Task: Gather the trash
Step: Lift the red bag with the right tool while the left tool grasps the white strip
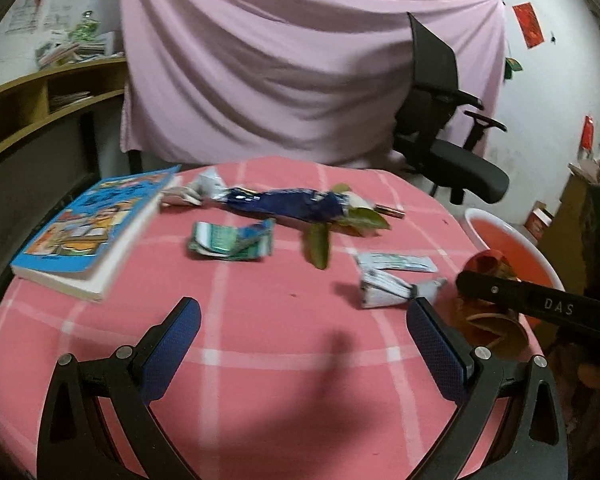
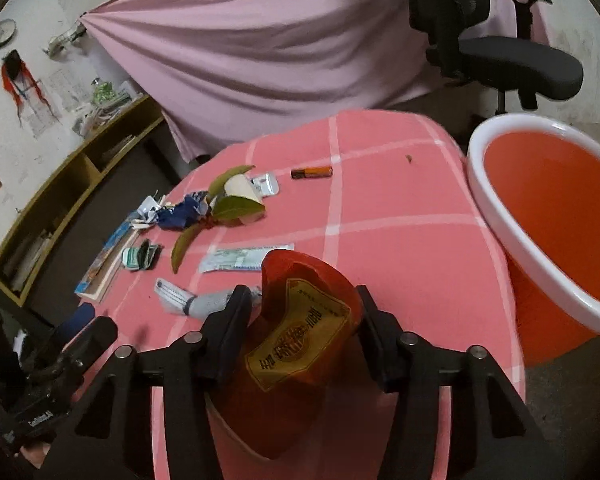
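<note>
Pink checked tablecloth (image 1: 260,320), left gripper (image 1: 300,344) fingers apart, right gripper (image 2: 300,312) fingers clamping red packet (image 2: 296,340), its bottom hidden.

I am in a lived-in room of a home, half study. A pink sheet (image 1: 300,68) hangs across the far wall, a black office chair (image 1: 448,120) stands right of it, wooden shelves (image 2: 72,184) with papers run along the left, and a wall clock (image 2: 2,33) hangs above them.
</note>
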`<state>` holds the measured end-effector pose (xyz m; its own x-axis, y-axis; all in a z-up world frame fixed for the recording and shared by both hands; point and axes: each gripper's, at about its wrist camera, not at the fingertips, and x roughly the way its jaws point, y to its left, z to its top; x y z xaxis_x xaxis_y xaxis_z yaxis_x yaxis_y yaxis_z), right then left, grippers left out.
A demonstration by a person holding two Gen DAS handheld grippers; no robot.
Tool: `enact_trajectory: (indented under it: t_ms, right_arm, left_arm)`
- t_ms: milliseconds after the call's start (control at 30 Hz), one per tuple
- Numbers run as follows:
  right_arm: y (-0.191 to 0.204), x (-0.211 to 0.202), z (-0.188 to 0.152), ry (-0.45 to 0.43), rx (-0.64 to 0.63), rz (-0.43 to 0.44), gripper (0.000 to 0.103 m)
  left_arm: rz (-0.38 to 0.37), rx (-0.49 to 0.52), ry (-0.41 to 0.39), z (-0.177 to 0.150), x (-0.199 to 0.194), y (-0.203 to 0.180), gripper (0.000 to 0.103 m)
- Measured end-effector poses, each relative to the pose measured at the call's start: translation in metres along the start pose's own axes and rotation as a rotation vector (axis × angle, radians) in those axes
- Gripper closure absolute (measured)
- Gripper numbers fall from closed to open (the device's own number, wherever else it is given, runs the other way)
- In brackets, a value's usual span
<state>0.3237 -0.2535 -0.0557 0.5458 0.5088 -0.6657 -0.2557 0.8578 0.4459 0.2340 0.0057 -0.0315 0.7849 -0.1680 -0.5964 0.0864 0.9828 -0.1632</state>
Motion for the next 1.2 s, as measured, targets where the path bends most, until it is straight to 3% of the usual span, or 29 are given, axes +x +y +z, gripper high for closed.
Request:
enact_trajectory:
  t_ms: [167,500,567,667,700,767,933,1067,1200]
  right_arm:
    - [-0.006,-0.002,0.001,0.000,0.010,0.021,0.060]
    - [-0.019,-0.015,0.008,-0.047,0.022,-0.004,0.061]
    - [-0.023,-0.018,0.010,-0.067,0.010,-0.041,0.061]
    - [-0.033,-0.020,0.012,-0.080,0.038,-0.026,0.061]
    - [-0.035,-0.020,0.012,-0.080,0.044,-0.022,0.061]
    - [-0.040,-0.017,0.012,-0.075,0.061,0.006,0.061]
    - [-0.040,-0.014,0.012,-0.060,0.062,0.034,0.061]
    - [-0.037,-0.014,0.010,-0.061,0.052,0.055,0.061]
    - [-0.035,-0.021,0.009,-0.097,0.035,0.079,0.061]
  left_arm:
    - [-0.049,0.014,0.055,0.004,0.011,-0.013,0.003]
    - [-0.124,0.049,0.156,0.015,0.033,-0.035,0.010]
    - [-0.139,0.066,0.185,0.018,0.042,-0.042,0.025]
    - [-0.109,0.084,0.229,0.023,0.057,-0.049,0.030]
    - [-0.109,0.085,0.227,0.025,0.058,-0.049,0.031]
    - [-0.103,0.080,0.226,0.026,0.060,-0.049,0.045]
    - [-0.097,0.042,0.220,0.026,0.061,-0.042,0.059]
    - [-0.117,-0.005,0.209,0.026,0.057,-0.035,0.082]
    - [-0.127,-0.069,0.177,0.025,0.046,-0.021,0.087]
